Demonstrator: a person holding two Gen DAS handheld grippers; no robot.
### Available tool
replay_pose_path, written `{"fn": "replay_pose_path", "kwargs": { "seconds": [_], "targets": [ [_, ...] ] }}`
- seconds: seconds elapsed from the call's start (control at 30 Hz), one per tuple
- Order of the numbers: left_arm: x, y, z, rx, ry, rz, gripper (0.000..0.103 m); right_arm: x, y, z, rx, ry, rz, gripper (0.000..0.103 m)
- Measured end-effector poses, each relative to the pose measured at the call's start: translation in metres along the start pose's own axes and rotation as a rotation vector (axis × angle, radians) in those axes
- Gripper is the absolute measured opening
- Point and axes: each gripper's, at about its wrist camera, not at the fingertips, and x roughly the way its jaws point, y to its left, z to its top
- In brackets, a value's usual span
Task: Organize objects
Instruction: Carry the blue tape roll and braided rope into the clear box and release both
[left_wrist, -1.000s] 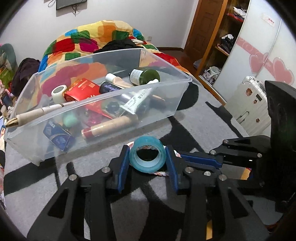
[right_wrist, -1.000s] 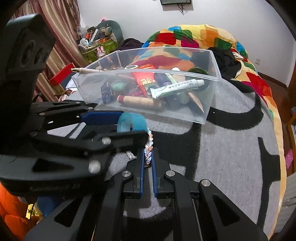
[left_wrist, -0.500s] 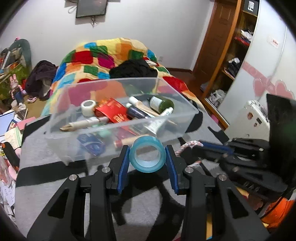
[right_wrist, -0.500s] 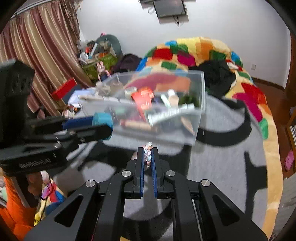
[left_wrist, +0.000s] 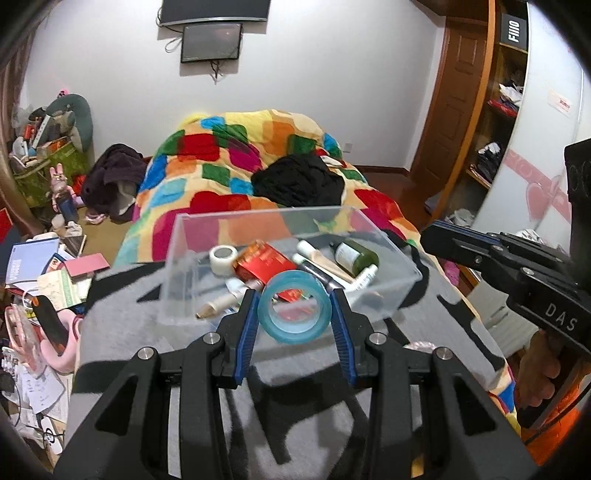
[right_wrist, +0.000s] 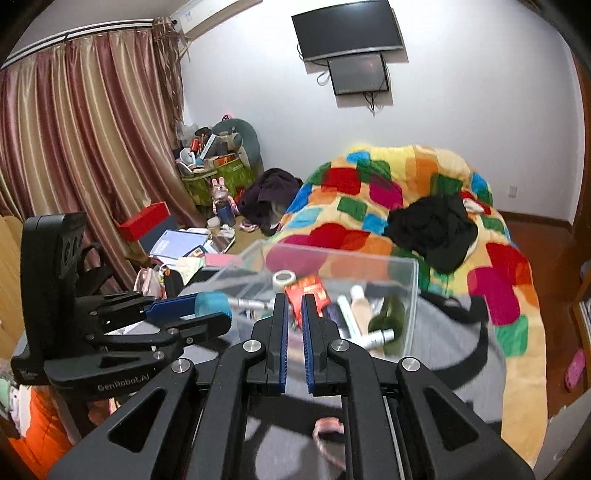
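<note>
My left gripper (left_wrist: 294, 318) is shut on a roll of blue tape (left_wrist: 294, 311) and holds it up in front of a clear plastic bin (left_wrist: 399, 264). The bin holds a white tape roll, a red box, tubes and a green bottle. In the right wrist view the left gripper (right_wrist: 192, 314) and its blue tape (right_wrist: 212, 302) show at the left. My right gripper (right_wrist: 294, 312) has its jaws a narrow gap apart with nothing between them. A pink-and-white braided band (right_wrist: 328, 435) lies on the grey blanket below it, also in the left wrist view (left_wrist: 419, 346).
The bin stands on a grey and black blanket (left_wrist: 295, 398) over a bed with a colourful quilt (left_wrist: 229, 166). Cluttered floor with papers and boxes lies to the left (left_wrist: 40, 266). A wardrobe and door stand at the right (left_wrist: 491, 122).
Both grippers have risen and tilted up above the bin. The right gripper has let go of the braided band, which now lies on the blanket. The left still holds the tape.
</note>
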Motion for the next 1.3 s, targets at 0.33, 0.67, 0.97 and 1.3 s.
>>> {"fn": "replay_pose_path", "kwargs": {
  "seconds": [0.33, 0.67, 0.97, 1.3],
  "targets": [
    [0.019, 0.020, 0.017, -0.026, 0.005, 0.033, 0.038, 0.010, -0.012, -0.009, -0.006, 0.059, -0.008, 0.007],
    [0.063, 0.035, 0.020, -0.036, 0.103, 0.087, 0.038, 0.025, -0.044, -0.078, 0.019, 0.260, -0.033, 0.037],
    [0.080, 0.028, 0.019, -0.007, 0.157, 0.073, 0.038, 0.056, -0.042, -0.101, -0.017, 0.359, -0.061, 0.022],
    [0.056, 0.027, 0.018, -0.022, 0.105, 0.039, 0.052, 0.023, -0.032, -0.063, 0.000, 0.200, -0.052, 0.016]
  ]
}}
